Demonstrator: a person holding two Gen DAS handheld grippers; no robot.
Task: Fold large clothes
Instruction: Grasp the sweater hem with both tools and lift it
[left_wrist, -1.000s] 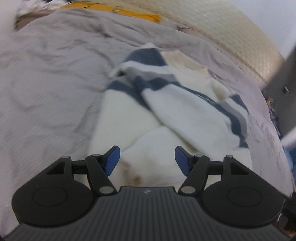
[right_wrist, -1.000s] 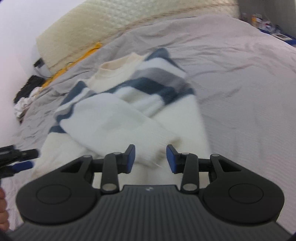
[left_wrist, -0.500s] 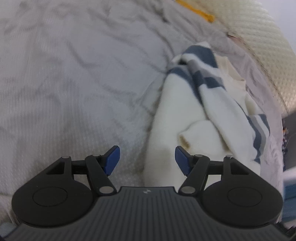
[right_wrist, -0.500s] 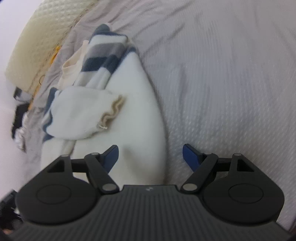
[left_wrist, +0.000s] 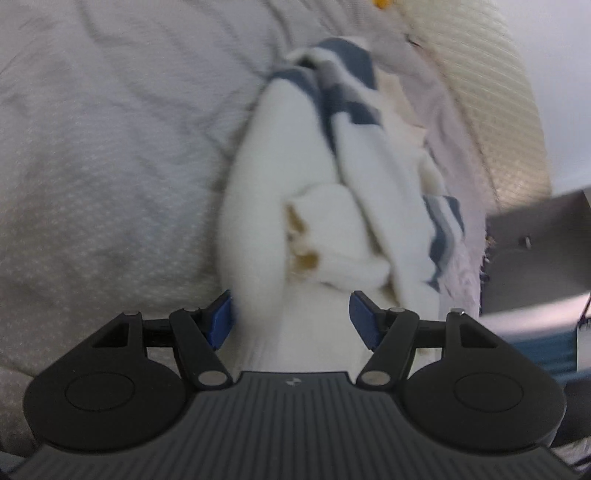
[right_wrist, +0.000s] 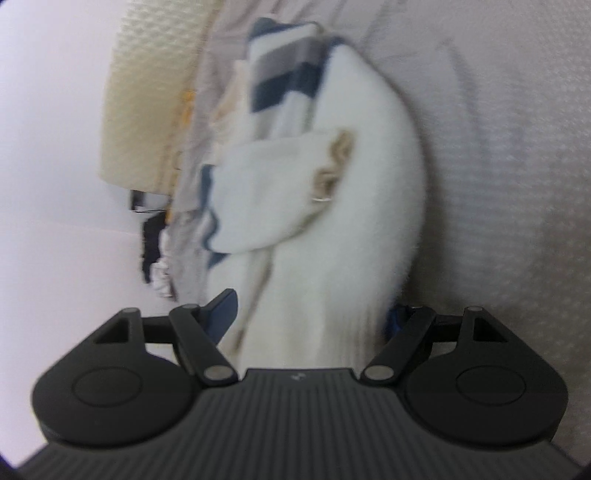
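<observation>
A white sweater (left_wrist: 258, 206) with navy and grey stripes lies on the grey bed sheet (left_wrist: 110, 166), both sleeves folded across its body. One beige-edged cuff (left_wrist: 303, 240) rests on top. My left gripper (left_wrist: 292, 321) is open, low at the sweater's near hem, with white fabric lying between its blue pads. In the right wrist view the same sweater (right_wrist: 369, 206) and a cuff (right_wrist: 332, 166) show. My right gripper (right_wrist: 310, 314) stands wide open over the hem's other corner. The sweater's edge partly hides its right-hand pad.
A cream quilted headboard (left_wrist: 491, 92) runs along the far side of the bed, also visible as a cream panel (right_wrist: 147, 92). Dark clothes (right_wrist: 151, 240) are heaped by the wall. Grey furniture (left_wrist: 535, 251) stands beyond the bed's right edge. Grey sheet (right_wrist: 498, 166) lies bare beside the sweater.
Both grippers rolled and dropped toward the sweater's near hem, so the sweater now runs lengthwise away from them. The right jaws widened, and fabric now lies between both pairs of pads.
</observation>
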